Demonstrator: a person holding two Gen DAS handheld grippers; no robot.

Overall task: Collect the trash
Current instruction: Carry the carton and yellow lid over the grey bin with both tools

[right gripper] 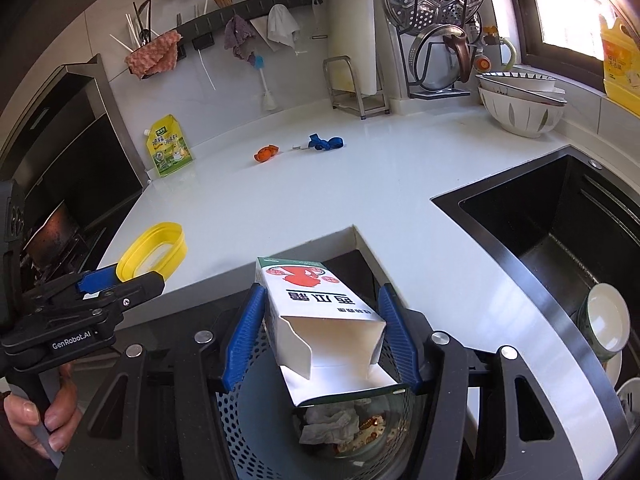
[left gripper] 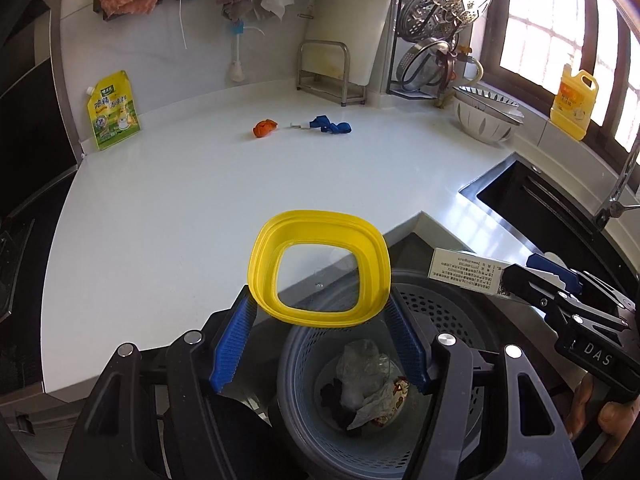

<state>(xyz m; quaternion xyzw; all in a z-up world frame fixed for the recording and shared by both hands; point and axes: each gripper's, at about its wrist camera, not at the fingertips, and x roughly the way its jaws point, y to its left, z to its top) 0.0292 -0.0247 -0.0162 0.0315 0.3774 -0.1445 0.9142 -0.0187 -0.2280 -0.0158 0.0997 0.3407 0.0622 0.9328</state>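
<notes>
Below my left gripper (left gripper: 320,340), clamped on the yellow lid (left gripper: 320,268), sits the grey basket (left gripper: 440,304). My right gripper (right gripper: 320,340) squeezes the white carton (right gripper: 320,320) above it, past the counter edge (right gripper: 400,264); behind, the counter is wide and free.

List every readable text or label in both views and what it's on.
"DAS" – body of the right gripper, left wrist view.
"GenRobot.AI" – body of the left gripper, right wrist view.
"西瓜霜" – white carton, seen upside down; its small print is unreadable.
Green-yellow pouch and yellow jug: blurred.
</notes>
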